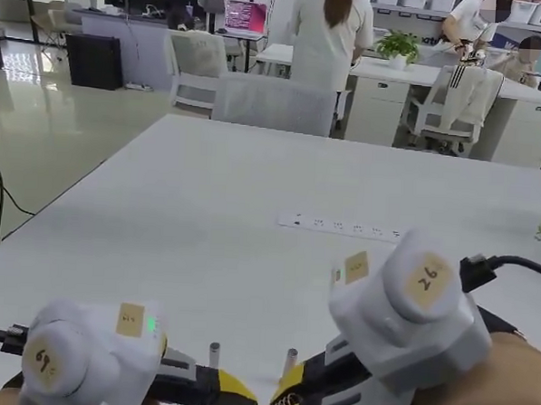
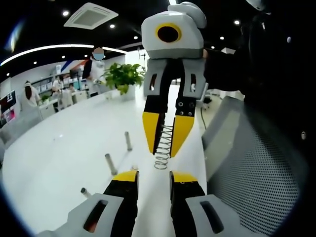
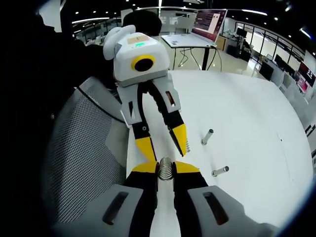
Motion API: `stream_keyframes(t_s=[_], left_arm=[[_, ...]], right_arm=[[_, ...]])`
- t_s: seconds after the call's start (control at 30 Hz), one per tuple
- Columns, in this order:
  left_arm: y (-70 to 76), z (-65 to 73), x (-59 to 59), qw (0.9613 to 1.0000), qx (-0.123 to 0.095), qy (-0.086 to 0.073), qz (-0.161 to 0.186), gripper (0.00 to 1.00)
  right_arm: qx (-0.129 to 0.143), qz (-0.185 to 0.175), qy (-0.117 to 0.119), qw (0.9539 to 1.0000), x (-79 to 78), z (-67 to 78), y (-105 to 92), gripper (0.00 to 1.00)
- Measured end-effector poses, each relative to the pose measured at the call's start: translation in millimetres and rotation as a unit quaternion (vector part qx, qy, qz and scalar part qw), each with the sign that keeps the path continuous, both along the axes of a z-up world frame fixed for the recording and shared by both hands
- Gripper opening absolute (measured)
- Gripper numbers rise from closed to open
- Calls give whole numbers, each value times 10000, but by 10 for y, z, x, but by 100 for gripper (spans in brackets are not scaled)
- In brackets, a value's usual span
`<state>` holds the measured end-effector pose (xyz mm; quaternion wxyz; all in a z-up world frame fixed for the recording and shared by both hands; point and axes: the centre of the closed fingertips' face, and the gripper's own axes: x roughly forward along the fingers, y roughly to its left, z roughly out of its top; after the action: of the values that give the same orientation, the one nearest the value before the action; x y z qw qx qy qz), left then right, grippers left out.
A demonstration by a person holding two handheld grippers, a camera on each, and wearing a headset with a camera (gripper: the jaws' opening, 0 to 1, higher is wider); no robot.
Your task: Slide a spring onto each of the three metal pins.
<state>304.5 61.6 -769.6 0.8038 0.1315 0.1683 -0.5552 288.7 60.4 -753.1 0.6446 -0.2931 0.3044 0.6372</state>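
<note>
Three short metal pins stand upright on the white table (image 1: 253, 183): one pin (image 2: 128, 140), a second pin (image 2: 111, 164) and a third pin (image 2: 85, 191). All three are bare. Two of these pins (image 1: 214, 352) (image 1: 291, 358) rise between the grippers in the head view. My right gripper (image 3: 166, 167) is shut on a coiled steel spring (image 3: 166, 174), held upright in its yellow tips. In the left gripper view that spring (image 2: 164, 136) hangs in the right gripper (image 2: 164, 150). My left gripper (image 2: 154, 177) faces it tip to tip, open and holding nothing.
A grey mesh chair back (image 3: 84, 163) sits close behind the table's near edge. A white power strip (image 1: 342, 227) lies mid-table. Desks, chairs, a potted plant (image 1: 398, 46) and people stand far behind the table.
</note>
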Motion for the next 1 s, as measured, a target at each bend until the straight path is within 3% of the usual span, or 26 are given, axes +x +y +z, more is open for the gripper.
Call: stream_keyframes(t_s=[0.5, 1.0], left_arm=[[379, -98, 61, 9967, -199, 188, 762, 31], [546, -154, 31, 9901, -435, 305, 1302, 41]], right_arm=[[-109, -195, -35, 9997, 115, -6, -160, 8], [-241, -540, -98, 9982, 335, 39, -437, 8]])
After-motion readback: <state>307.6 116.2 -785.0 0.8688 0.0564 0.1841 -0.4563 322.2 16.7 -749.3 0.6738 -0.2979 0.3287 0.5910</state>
